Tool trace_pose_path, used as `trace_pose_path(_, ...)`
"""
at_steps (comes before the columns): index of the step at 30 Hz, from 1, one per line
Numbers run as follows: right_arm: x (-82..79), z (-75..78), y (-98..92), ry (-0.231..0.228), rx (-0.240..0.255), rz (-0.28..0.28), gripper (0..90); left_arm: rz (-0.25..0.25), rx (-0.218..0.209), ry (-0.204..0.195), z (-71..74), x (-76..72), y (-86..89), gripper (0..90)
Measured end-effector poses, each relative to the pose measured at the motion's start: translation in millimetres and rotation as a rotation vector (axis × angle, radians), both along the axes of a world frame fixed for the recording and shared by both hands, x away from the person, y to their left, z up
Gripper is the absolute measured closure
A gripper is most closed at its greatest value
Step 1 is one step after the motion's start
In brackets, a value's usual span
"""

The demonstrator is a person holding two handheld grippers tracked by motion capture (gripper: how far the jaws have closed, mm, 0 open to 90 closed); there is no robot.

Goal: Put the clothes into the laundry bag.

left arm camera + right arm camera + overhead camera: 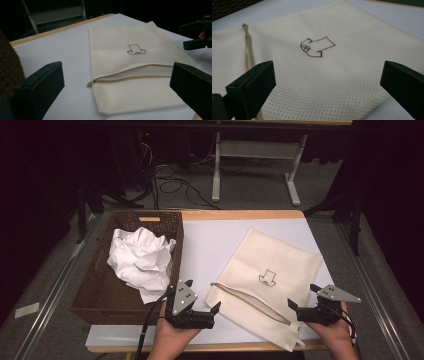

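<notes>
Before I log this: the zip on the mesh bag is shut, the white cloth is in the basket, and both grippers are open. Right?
Not quite: the zip on the mesh bag gapes open, as the left gripper view shows. The white cloth does lie in the basket, and left gripper and right gripper are open.

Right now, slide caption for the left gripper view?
Open left gripper faces cream mesh laundry bag, its zipper partly open.

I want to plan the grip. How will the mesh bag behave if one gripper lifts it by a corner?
The mesh bag lies flat and thin, so it will probably droop. It looks light. Its zipper is partly open, so the mouth may gape.
</notes>
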State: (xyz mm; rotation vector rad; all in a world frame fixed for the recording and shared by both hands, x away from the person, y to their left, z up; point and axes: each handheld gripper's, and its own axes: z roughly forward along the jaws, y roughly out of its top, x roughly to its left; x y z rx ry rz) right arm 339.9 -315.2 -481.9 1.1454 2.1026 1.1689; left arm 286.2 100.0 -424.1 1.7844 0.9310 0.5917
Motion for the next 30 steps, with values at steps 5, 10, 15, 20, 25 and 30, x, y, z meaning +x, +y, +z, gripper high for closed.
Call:
trace_pose_path(5,1.1,-1.7,-0.9,0.022,0.018,-0.013,0.6,0.037,-0.008,0.002,6.0,1.9,16.0,0.2)
trace_pose_path(10,1.2,-1.8,-0.7,0.017,0.018,-0.011,0.9,0.103,-0.015,-0.007,11.6,5.8,40.0,0.4)
trace_pose_path(15,2.4,-3.2,-3.4,0.026,0.029,-0.018,1.3,0.184,-0.019,-0.015,16.3,8.1,69.7,0.4)
trace_pose_path(20,2.7,-3.5,-5.3,0.032,0.039,-0.026,1.4,0.255,-0.04,-0.025,21.1,6.7,97.5,0.5)
trace_pose_path(25,3.8,-4.5,-6.4,0.038,0.039,-0.024,1.4,0.325,-0.059,-0.024,20.7,6.6,123.9,0.4)
trace_pose_path(30,4.3,-4.8,-7.6,0.04,0.042,-0.025,1.5,0.385,-0.08,-0.015,19.2,5.8,148.5,0.6)
